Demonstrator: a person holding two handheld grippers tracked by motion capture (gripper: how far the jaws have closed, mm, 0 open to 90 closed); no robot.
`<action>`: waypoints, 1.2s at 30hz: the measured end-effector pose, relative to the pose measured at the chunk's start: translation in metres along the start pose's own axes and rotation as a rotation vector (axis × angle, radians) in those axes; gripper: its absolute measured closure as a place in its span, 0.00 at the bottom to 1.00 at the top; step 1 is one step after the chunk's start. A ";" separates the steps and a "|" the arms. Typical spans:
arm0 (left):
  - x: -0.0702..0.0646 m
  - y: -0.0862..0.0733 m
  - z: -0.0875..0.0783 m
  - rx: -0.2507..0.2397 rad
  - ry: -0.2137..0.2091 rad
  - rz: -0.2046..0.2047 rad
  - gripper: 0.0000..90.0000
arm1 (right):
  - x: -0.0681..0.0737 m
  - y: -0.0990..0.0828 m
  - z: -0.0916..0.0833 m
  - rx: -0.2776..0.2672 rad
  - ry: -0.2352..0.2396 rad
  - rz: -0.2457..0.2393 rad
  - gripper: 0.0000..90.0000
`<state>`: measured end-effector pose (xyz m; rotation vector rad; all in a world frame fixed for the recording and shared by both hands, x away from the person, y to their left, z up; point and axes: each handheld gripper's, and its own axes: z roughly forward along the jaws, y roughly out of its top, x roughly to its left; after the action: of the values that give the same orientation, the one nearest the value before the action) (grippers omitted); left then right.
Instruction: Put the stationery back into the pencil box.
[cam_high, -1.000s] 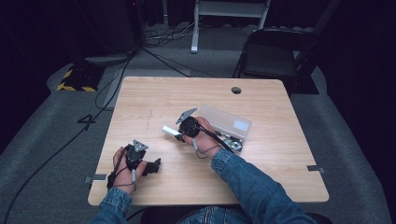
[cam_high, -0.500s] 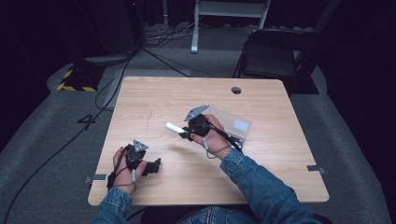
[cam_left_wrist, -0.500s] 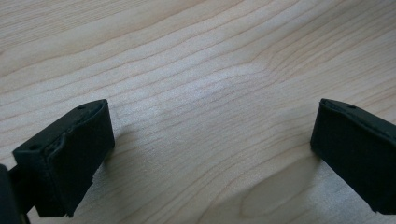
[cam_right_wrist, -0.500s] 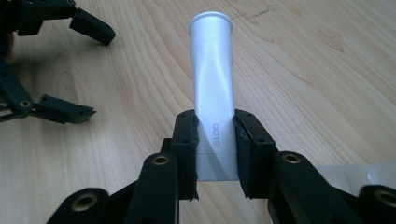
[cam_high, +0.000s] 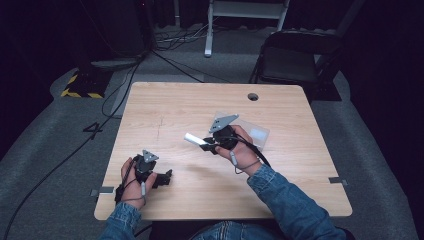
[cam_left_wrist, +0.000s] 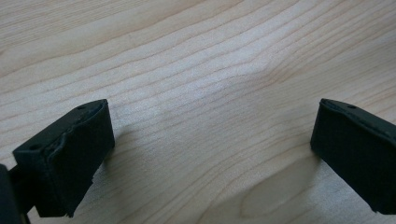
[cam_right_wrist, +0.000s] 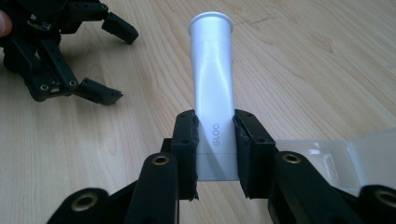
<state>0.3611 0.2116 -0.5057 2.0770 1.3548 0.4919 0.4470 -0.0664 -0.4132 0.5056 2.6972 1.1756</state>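
Dark studio: cables (cam_high: 165, 47), folding chair (cam_high: 295, 60)

The right gripper (cam_high: 207, 144) holds a white tube (cam_high: 194, 140) above the table (cam_high: 165, 107), left gripper (cam_high: 162, 178) resting near its front edge.

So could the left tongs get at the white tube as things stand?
Probably yes: the left tongs stand open over bare table, nothing between, though the right tongs are shut on the white tube.

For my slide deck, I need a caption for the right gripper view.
Right gripper clamps a white tube marked GLOO above the wooden table, left gripper resting beyond.
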 end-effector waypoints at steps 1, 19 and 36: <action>0.000 0.000 0.000 0.000 -0.001 -0.005 0.00 | -0.001 -0.002 -0.004 -0.002 0.001 -0.002 0.79; 0.000 -0.001 -0.001 -0.003 0.008 -0.022 0.00 | -0.003 -0.026 -0.048 -0.024 -0.005 -0.011 0.79; 0.000 -0.001 -0.001 -0.002 0.007 -0.018 0.00 | -0.025 -0.047 -0.073 0.008 -0.066 0.027 0.79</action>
<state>0.3599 0.2123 -0.5060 2.0612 1.3754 0.4925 0.4388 -0.1553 -0.3974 0.5739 2.6485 1.1340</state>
